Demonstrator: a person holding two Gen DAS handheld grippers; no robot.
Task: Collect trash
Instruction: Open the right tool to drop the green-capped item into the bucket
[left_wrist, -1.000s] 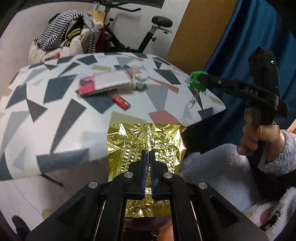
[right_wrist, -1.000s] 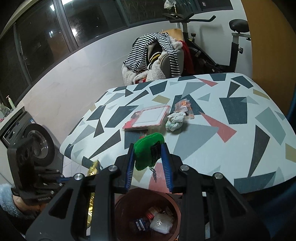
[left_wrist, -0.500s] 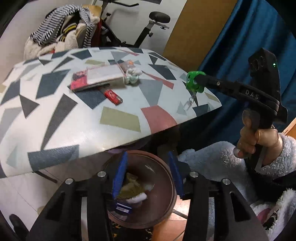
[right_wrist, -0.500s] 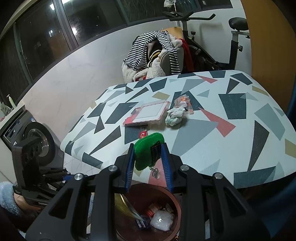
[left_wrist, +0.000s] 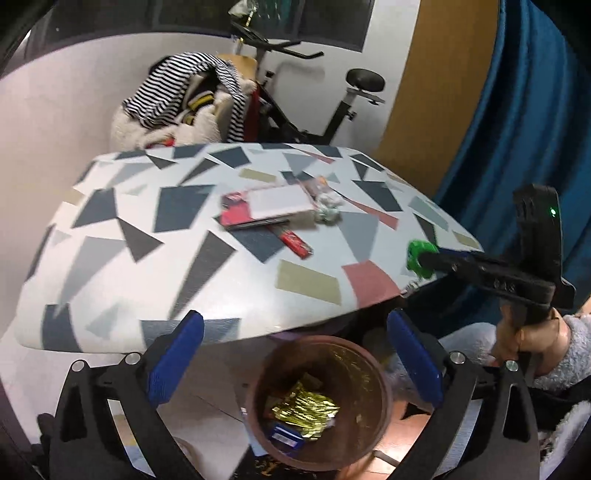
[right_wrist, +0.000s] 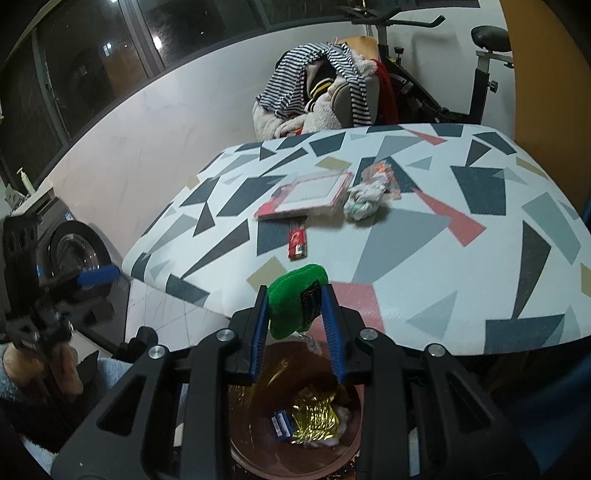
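Ahead of me stands a table covered in grey, black and pink shards of pattern. Behind it a chair is heaped with a striped top and fleece, beside an exercise bike. Dark windows run above a pale wall. A blue curtain hangs on my right, next to a wooden panel; a washing machine sits on my left.

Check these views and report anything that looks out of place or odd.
One oddity: the right hand-held gripper is shut on a green plush keychain above the brown bin, which looks more like a keepsake than trash. The gold foil lies inside the bin, nothing spilled.
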